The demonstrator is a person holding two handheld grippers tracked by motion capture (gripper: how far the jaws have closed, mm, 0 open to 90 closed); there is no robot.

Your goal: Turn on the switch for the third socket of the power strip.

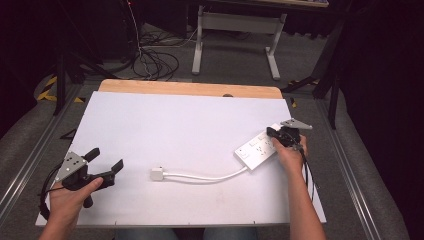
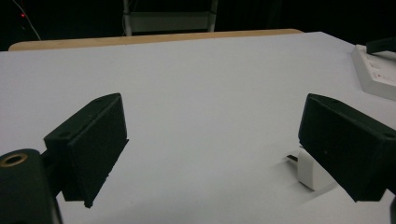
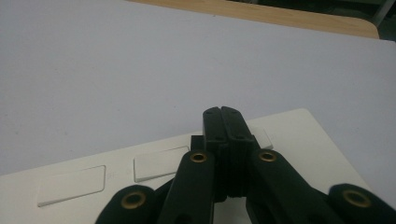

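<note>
Your right gripper [image 1: 274,134], jaws fully closed with nothing between them, rests on the white rectangular plastic power strip [image 1: 254,148] near the table's right edge, probably pinning it. Your left gripper [image 1: 106,161] hovers wide open and empty. Next, bring it to the white square plug [image 1: 157,173] on the white cable [image 1: 205,176]. The strip's far end is hidden behind your right hand.
</note>
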